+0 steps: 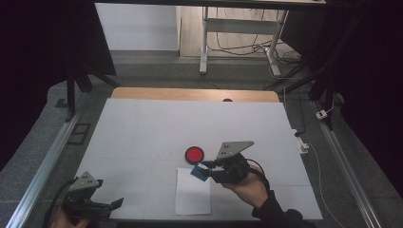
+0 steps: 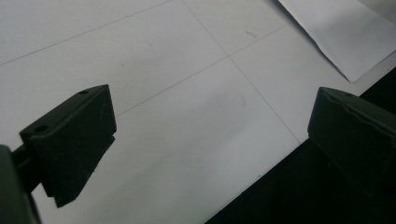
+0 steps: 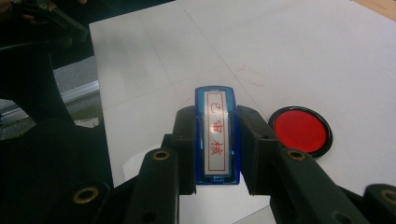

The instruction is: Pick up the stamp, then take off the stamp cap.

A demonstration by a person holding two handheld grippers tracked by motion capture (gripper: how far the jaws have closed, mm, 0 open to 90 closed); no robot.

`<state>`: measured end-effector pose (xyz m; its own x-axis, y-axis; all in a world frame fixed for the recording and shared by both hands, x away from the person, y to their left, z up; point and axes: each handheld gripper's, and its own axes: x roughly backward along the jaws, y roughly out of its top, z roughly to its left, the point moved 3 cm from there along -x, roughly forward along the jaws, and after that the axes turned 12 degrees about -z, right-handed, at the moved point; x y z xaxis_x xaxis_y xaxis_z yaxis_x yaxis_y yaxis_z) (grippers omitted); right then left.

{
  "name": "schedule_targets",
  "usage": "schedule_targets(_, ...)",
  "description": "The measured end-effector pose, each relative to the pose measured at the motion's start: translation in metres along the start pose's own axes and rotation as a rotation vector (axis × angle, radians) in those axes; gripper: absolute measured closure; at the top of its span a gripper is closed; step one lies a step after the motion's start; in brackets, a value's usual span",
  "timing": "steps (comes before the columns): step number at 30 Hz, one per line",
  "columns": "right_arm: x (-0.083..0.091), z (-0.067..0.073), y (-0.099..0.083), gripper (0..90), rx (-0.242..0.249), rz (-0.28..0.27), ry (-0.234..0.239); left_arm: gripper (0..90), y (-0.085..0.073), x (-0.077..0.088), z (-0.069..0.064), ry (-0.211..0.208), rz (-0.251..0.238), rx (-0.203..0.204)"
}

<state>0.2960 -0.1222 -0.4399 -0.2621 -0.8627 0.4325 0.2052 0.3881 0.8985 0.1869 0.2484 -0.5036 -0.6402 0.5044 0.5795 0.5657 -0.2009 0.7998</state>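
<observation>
stamp: blue rectangular stamp (image 3: 217,135) sits squarely between the right gripper's two black jaws, one jaw pressed on each long side. Its top label, white with red characters in a red frame, faces the right gripper camera. In the high view it shows as a small blue block (image 1: 197,172) at the jaw tips.
right gripper: right gripper (image 1: 205,170) is clamped narrow on the stamp, held in the person's right hand (image 1: 249,186), grey three-cornered plate on top. It is over the top right corner of the paper; whether the stamp touches the paper, cannot tell.
ink pad: round black dish with red pad inside (image 1: 194,154), open, flat on the table. It lies just beside the stamp, on the far side of it, not touching. In the right gripper view it shows right of the jaws (image 3: 300,130).
paper: white sheet (image 1: 192,194) flat on the table near the front edge, below the ink pad; one corner shows in the left gripper view (image 2: 345,32).
left gripper: left gripper (image 1: 110,204) is at the front left corner of the table, well apart from the stamp. Jaws wide apart, nothing between them, white table top underneath.
table: white top (image 1: 157,123) with faint grid lines, some faint red marks near the ink pad.
</observation>
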Motion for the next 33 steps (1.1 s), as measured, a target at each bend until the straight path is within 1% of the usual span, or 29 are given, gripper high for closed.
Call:
schedule_targets(2, 0.0, 0.0, 0.0, 70.4, 0.001, 0.0, 0.0, 1.2, 0.0, 0.0, 0.0, 0.005, -0.002, -0.002)
schedule_targets(5, 0.002, -0.001, 0.0, 70.4, 0.005, -0.003, 0.001, 0.8, 0.0, 0.0, 0.001, 0.006, 0.003, 0.007)
schedule_targets(6, 0.002, -0.001, 0.001, 70.4, 0.006, -0.004, -0.001, 1.2, 0.0, 0.0, 0.001, 0.01, 0.0, 0.005)
schedule_targets(7, 0.003, -0.001, 0.001, 70.4, 0.009, -0.004, 0.001, 2.0, 0.001, 0.001, 0.001, 0.026, -0.007, 0.01)
schedule_targets(8, 0.003, 0.0, 0.001, 70.3, 0.016, -0.006, 0.002, 2.5, 0.001, 0.002, 0.001, 0.027, -0.011, 0.013)
schedule_targets(9, 0.004, 0.0, 0.001, 70.4, 0.025, -0.007, 0.002, 2.5, 0.001, 0.002, 0.001, 0.027, -0.011, 0.013)
schedule_targets(11, 0.005, 0.0, 0.001, 70.3, 0.025, -0.01, 0.003, 2.4, 0.001, 0.002, 0.001, 0.015, -0.012, 0.021)
schedule_targets(12, 0.005, 0.0, 0.001, 70.3, 0.025, -0.01, 0.003, 2.4, 0.002, 0.002, 0.001, 0.001, -0.016, 0.026)
schedule_targets(14, 0.006, 0.0, 0.002, 70.4, 0.023, -0.014, 0.001, 2.2, 0.004, 0.001, 0.0, -0.025, -0.027, 0.019)
schedule_targets(16, 0.007, 0.0, 0.002, 70.4, 0.02, -0.015, 0.002, 1.6, 0.005, -0.001, -0.002, -0.041, -0.035, -0.002)
schedule_targets(17, 0.007, 0.0, 0.003, 70.3, 0.018, -0.021, 0.003, 0.6, 0.007, -0.004, -0.004, -0.064, -0.027, -0.018)
schedule_targets(18, 0.007, 0.0, 0.003, 70.3, 0.018, -0.021, 0.003, 0.6, 0.007, -0.004, -0.004, -0.064, -0.027, -0.018)
schedule_targets(23, 0.009, 0.0, 0.004, 70.3, 0.018, -0.02, 0.012, 0.0, 0.011, -0.011, -0.008, -0.122, -0.034, -0.047)
schedule_targets(25, 0.01, 0.0, 0.004, 70.3, 0.021, -0.021, 0.019, 0.0, 0.012, -0.013, -0.01, -0.132, -0.04, -0.053)
schedule_targets(27, 0.011, 0.0, 0.005, 70.3, 0.022, -0.023, 0.024, 0.0, 0.016, -0.017, -0.012, -0.163, -0.054, -0.065)
schedule_targets(28, 0.012, 0.0, 0.005, 70.3, 0.021, -0.026, 0.024, 0.0, 0.016, -0.017, -0.012, -0.163, -0.054, -0.065)
schedule_targets(29, 0.012, 0.0, 0.006, 70.3, 0.022, -0.03, 0.024, 0.0, 0.018, -0.02, -0.015, -0.182, -0.058, -0.077)
schedule_targets(30, 0.013, 0.0, 0.006, 70.3, 0.018, -0.03, 0.026, 0.0, 0.018, -0.02, -0.015, -0.182, -0.058, -0.077)
schedule_targets(32, 0.013, 0.0, 0.007, 70.3, 0.017, -0.033, 0.026, 0.0, 0.02, -0.023, -0.017, -0.196, -0.066, -0.081)
schedule_targets(33, 0.014, 0.0, 0.007, 70.3, 0.015, -0.035, 0.028, 0.0, 0.022, -0.025, -0.019, -0.218, -0.082, -0.078)
